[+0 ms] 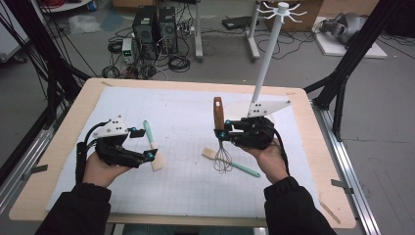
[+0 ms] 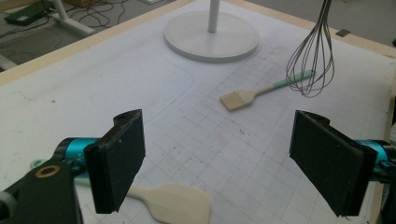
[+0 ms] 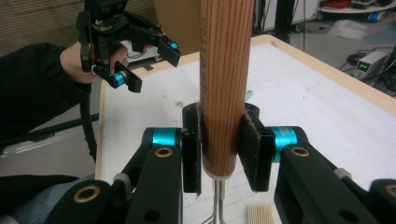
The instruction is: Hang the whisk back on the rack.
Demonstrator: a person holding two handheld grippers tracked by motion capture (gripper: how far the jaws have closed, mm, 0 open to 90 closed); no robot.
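Holding whisk (image 1: 221, 147) upright at frame centre, right gripper (image 3: 223, 154) clamped on wooden handle. Left gripper (image 1: 146, 144) jaws wide, empty, above spatula (image 1: 152, 145). Hanging rack (image 1: 268, 54) upper right: judge lift straight, keep handle vertical, avoid brush (image 1: 231, 163).

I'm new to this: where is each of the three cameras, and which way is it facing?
High view: above the person's side, looking down on the table; forearms and both grippers show.
Left gripper view: rides the left gripper, facing the stand base; open jaws show.
Right gripper view: rides the right gripper, facing the person's left hand.
Shared: whisk, brush.
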